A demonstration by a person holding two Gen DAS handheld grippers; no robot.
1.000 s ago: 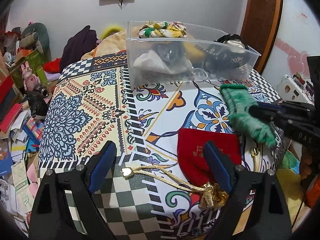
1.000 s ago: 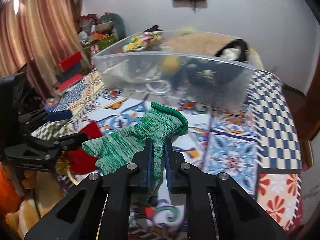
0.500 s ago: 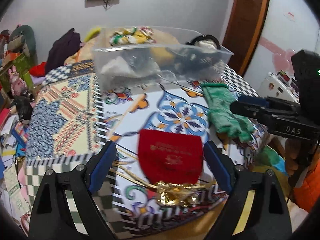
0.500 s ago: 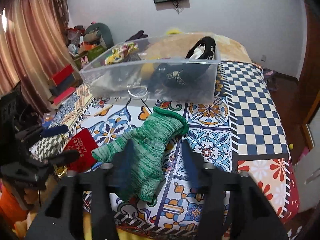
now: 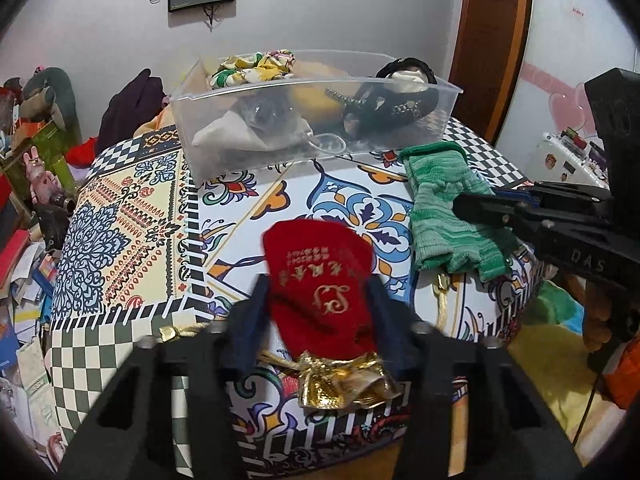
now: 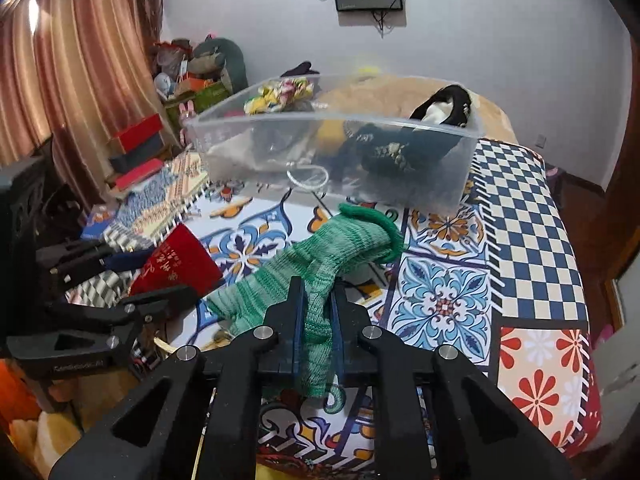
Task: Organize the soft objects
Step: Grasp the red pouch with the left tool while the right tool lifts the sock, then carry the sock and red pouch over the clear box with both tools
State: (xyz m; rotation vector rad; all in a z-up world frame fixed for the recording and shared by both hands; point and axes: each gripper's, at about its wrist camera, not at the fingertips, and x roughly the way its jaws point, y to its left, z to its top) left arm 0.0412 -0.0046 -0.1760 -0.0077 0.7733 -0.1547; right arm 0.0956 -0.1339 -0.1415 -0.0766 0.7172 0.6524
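My left gripper [image 5: 318, 294] is shut on a red velvet pouch [image 5: 320, 276] with a gold cord, near the front edge of the patterned bed. The pouch also shows in the right wrist view [image 6: 176, 264]. My right gripper [image 6: 318, 292] is shut on a green knitted glove [image 6: 320, 256], whose cuff rests on the cover. The glove lies at the right in the left wrist view [image 5: 444, 204]. A clear plastic bin [image 5: 304, 120] with several soft items stands behind both; it also shows in the right wrist view [image 6: 332, 148].
The bed cover [image 6: 520, 216] is patterned, with a checkered area at the right. Stuffed toys and boxes [image 5: 36, 128] crowd the left side. A wooden door [image 5: 496, 40] stands at the back right.
My left gripper has moved forward and closed on the red pouch. My right gripper, open half a second ago, has closed again on the green glove.
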